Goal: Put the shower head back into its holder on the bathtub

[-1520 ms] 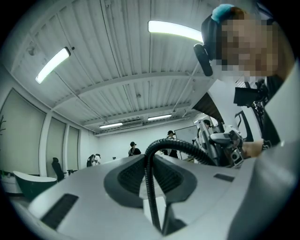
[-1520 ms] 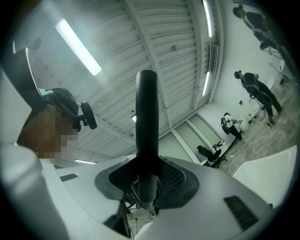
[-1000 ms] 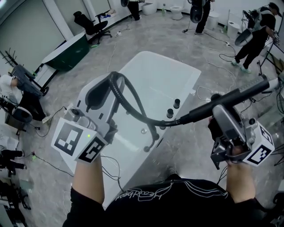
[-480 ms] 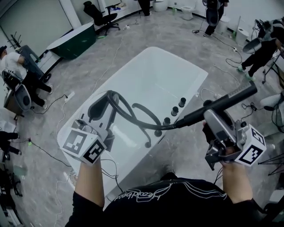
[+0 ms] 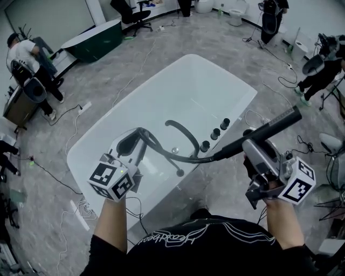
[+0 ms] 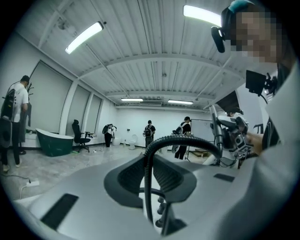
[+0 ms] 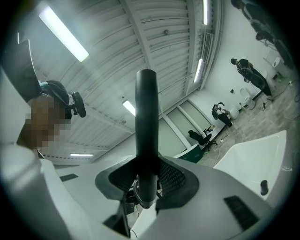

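Note:
In the head view the white bathtub (image 5: 113, 135) lies below me, with a black spout (image 5: 182, 129) and three black knobs (image 5: 215, 133) on its right rim. My right gripper (image 5: 252, 148) is shut on the black shower head (image 5: 267, 128), a long wand that points up and to the right. Its black hose (image 5: 161, 151) runs left in a loop, and there my left gripper (image 5: 131, 144) is shut on it over the tub. In the left gripper view the hose (image 6: 183, 140) arches up from the left gripper (image 6: 150, 180). The right gripper view has the shower head (image 7: 146, 122) standing up out of the right gripper (image 7: 147, 180).
Cables (image 5: 269, 86) trail over the grey floor around the tub. A dark green tub (image 5: 97, 36) and an office chair (image 5: 132, 13) stand at the back left. One person (image 5: 27, 54) is at the left, and others (image 5: 318, 67) work at the right and far back.
Both grippers have sunk toward the bathtub, the left one more. The hose loop has dropped with the left gripper and now hangs just above the tub. Both grips are unchanged.

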Demonstrator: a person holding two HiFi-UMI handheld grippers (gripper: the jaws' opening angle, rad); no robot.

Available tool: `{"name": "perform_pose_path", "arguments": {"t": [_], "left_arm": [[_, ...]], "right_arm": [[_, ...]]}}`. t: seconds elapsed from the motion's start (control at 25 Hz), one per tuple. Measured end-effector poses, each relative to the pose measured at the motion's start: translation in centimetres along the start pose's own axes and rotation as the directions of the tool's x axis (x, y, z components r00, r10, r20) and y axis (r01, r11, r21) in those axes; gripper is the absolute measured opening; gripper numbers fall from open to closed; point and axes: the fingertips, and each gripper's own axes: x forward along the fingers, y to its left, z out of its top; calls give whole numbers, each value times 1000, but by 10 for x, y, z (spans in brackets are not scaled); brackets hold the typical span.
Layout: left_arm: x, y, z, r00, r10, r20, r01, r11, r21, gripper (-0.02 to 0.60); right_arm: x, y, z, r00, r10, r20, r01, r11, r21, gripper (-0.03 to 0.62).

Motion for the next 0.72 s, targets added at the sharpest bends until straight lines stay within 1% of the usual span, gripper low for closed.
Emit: {"name": "perform_pose_path", "arguments": {"t": [0.16, 0.32, 0.48, 0.72], "left_arm": [[-1, -1, -44, 998, -11, -69, 7, 998, -56, 57], [3, -6, -89, 990, -40, -136, 26, 994, -104, 57], [2, -7, -127, 982, -64, -177, 40, 990, -138, 57], [7, -14, -172, 963, -98, -251, 66, 989, -135, 57]], "right_arm": [[-2, 0, -11, 1000, -22, -23, 22, 1000, 7, 137], [-4, -1, -22, 998, -46, -47, 47, 999, 16, 137], [0, 1, -37, 996, -64, -68, 66, 998, 22, 137], [3, 1, -51, 992, -85, -93, 88, 996, 27, 137]]}}
